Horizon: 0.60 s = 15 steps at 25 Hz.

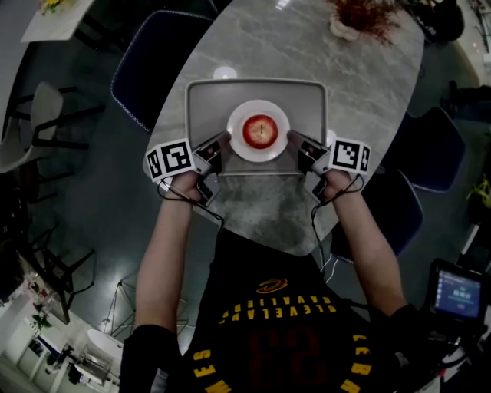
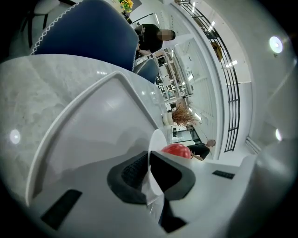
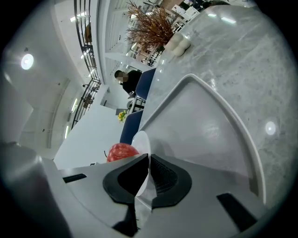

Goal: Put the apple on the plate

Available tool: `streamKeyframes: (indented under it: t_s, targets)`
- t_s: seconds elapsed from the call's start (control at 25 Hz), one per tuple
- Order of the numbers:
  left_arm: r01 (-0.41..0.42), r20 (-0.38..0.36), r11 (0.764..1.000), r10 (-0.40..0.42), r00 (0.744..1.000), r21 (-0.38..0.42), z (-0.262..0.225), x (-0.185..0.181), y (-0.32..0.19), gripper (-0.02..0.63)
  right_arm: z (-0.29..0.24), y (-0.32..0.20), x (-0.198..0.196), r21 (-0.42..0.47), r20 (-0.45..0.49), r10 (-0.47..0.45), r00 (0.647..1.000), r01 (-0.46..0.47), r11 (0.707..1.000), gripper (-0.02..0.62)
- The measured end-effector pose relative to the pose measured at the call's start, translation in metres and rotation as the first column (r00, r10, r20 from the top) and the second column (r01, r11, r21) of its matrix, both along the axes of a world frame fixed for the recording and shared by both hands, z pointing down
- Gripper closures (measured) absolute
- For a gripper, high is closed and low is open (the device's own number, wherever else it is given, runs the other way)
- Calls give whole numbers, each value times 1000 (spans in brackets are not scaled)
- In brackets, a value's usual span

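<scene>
A red apple sits in the middle of a white plate, which is over a grey tray. My left gripper is shut on the plate's left rim and my right gripper is shut on its right rim. In the left gripper view the plate's rim runs edge-on between the black pads, with the apple just behind. In the right gripper view the plate's edge is pinched between the pads and the apple shows at left.
The tray lies on an oval marble table. A white pot of dried twigs stands at the table's far end. Blue chairs stand at both sides of the table. A person stands far off in the room.
</scene>
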<state>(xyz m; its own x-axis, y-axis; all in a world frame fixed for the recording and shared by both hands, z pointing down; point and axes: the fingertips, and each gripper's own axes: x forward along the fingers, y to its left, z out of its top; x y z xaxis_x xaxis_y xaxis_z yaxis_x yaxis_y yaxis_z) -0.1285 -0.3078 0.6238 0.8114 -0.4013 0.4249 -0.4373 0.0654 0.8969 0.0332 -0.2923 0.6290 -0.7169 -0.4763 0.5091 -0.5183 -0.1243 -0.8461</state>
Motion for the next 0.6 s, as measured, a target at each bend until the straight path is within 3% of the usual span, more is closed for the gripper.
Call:
streamKeyframes:
  t_s: [0.6]
  targets:
    - [-32,48,997,35,998,-71,36,4,2,585,31,-4,-1,9,-63,-35,997,35,999,568]
